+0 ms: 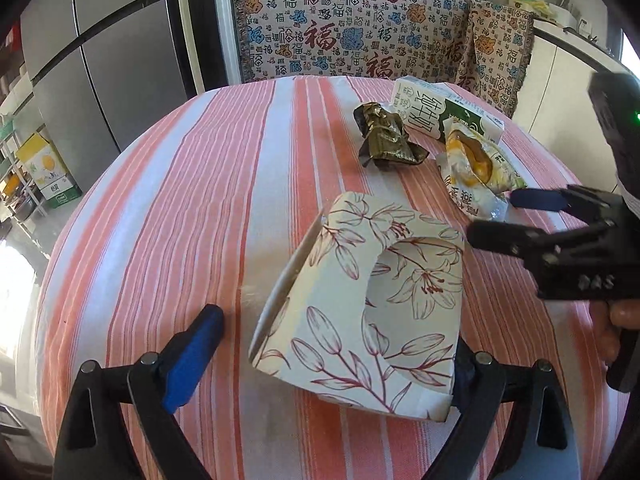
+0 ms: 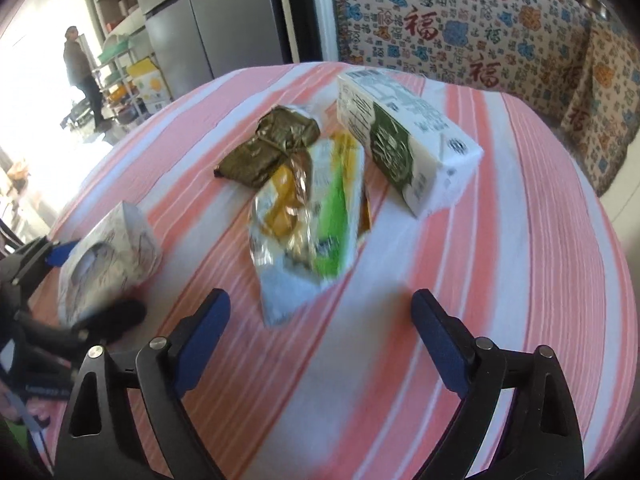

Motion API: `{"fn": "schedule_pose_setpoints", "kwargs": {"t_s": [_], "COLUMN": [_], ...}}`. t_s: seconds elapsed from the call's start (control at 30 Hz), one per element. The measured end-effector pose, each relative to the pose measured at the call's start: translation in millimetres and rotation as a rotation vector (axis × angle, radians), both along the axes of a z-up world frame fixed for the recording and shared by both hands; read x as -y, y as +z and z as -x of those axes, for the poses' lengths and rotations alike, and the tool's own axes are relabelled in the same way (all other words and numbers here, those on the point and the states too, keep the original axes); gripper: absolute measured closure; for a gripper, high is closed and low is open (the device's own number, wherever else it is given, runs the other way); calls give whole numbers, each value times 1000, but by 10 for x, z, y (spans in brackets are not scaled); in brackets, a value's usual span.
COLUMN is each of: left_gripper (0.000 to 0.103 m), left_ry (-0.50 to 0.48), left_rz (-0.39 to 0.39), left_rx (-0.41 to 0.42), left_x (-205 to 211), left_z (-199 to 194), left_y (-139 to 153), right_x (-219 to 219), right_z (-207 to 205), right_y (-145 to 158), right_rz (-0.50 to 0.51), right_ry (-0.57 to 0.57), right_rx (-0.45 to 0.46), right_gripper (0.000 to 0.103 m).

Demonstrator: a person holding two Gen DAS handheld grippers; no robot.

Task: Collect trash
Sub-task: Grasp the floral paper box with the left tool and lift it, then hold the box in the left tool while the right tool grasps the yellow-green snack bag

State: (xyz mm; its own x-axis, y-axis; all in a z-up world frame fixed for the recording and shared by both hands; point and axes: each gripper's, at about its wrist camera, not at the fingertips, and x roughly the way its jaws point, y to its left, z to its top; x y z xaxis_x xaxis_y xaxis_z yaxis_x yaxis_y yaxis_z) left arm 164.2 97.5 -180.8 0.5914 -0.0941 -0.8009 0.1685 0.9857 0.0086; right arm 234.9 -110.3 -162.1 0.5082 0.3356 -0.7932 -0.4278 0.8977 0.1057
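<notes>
Left gripper (image 1: 336, 364) released, jaws wide around the floral box (image 1: 360, 308) at the table's (image 1: 160, 200) near edge; contact unclear. Right gripper (image 2: 320, 336) released, empty, before the wrapper (image 2: 308, 220). Leaf bundle (image 2: 268, 148) and carton (image 2: 404, 140) toward the far edge.

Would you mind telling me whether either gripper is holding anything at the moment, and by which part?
Nothing is held. The left gripper stands open around the floral tissue box, at least one pad clear of it; the right gripper is open short of the snack wrapper.
</notes>
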Motion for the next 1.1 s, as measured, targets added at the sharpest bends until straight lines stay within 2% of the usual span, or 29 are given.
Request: {"fn": "schedule_pose_setpoints", "kwargs": {"t_s": [0.1,0.13,0.17,0.37,0.5,0.57,0.67,0.93,1.1], "left_gripper": [7,7,7,7,7,7,7,7,7], "left_ry": [0,0,0,0,1,1,1,2,3], "left_rz": [0,0,0,-1,0,0,0,0,0], "left_rx": [0,0,0,0,0,0,0,0,0], "left_x": [1,0,3,3,3,4,6,11,11], "left_z": [2,2,5,6,6,7,8,12,10], "left_y": [-1,-1,-1,-2,-3,-3,-4,-6,-7], "right_x": [-66,-42,9,117,118,83,140,175,173], "right_z": [-35,11,79,931,1130,1122,1032,994,1006], "right_y": [-6,10,15,21,8,-6,-22,-36,-37], "right_rz": [25,9,4,12,38,65,50,48,50], "right_ry": [21,26,29,133,118,98,65,55,52], "right_rx": [46,48,48,66,73,75,50,34,32], "right_gripper": [30,45,53,57,47,30,21,10,8]}}
